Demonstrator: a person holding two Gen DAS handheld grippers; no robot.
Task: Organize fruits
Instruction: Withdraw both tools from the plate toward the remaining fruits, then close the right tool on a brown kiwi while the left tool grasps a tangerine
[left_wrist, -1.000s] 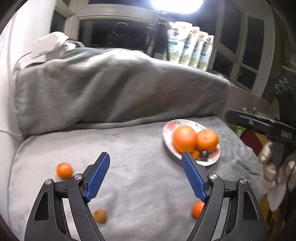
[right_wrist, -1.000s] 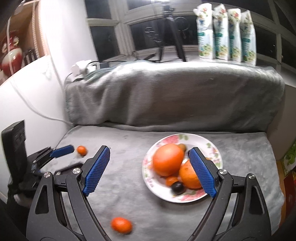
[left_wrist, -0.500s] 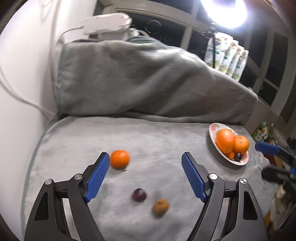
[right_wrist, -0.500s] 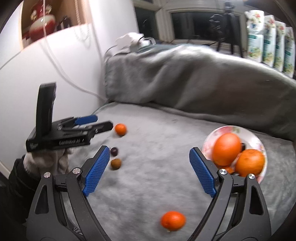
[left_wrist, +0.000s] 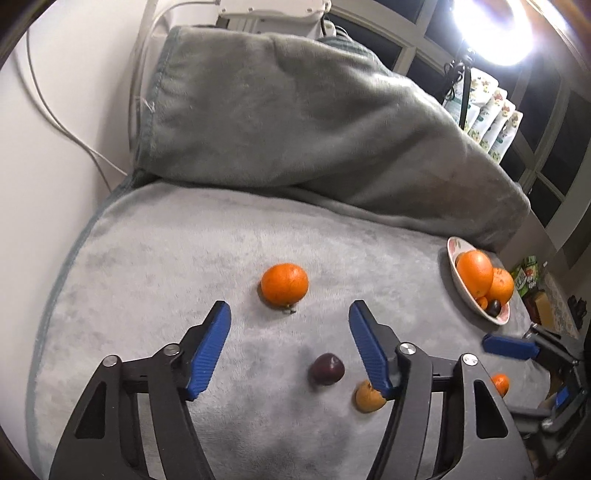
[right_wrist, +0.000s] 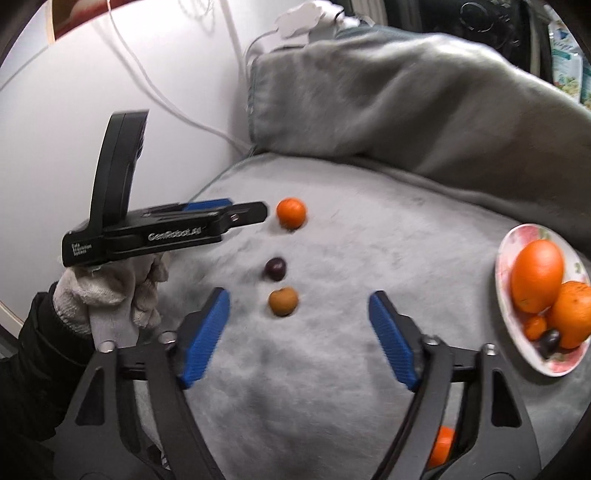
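Observation:
A mandarin (left_wrist: 284, 283) lies on the grey blanket just beyond the tips of my left gripper (left_wrist: 289, 309). Its jaws are closing and nothing is between the pads. Nearer, a dark plum (left_wrist: 327, 369) and a brown fruit (left_wrist: 367, 397) rest under the right finger. In the right wrist view the left gripper (right_wrist: 253, 212) stops just short of the mandarin (right_wrist: 291, 212). My right gripper (right_wrist: 298, 298) hovers over the brown fruit (right_wrist: 282, 301) and plum (right_wrist: 275, 268), jaws closing on nothing. The flowered plate (right_wrist: 504, 258) at right holds two oranges and small fruits.
Another mandarin (right_wrist: 441, 445) lies low behind my right finger. A gloved hand (right_wrist: 118, 291) holds the left gripper. The blanket-covered backrest (left_wrist: 314, 122) rises behind, a white wall with cables (left_wrist: 62, 122) stands at left, and the plate (left_wrist: 456, 291) sits near the right edge.
Both grippers swung left and down, away from the plate toward the loose fruits. The left gripper closed in on the mandarin. Both pairs of jaws stand narrower than before.

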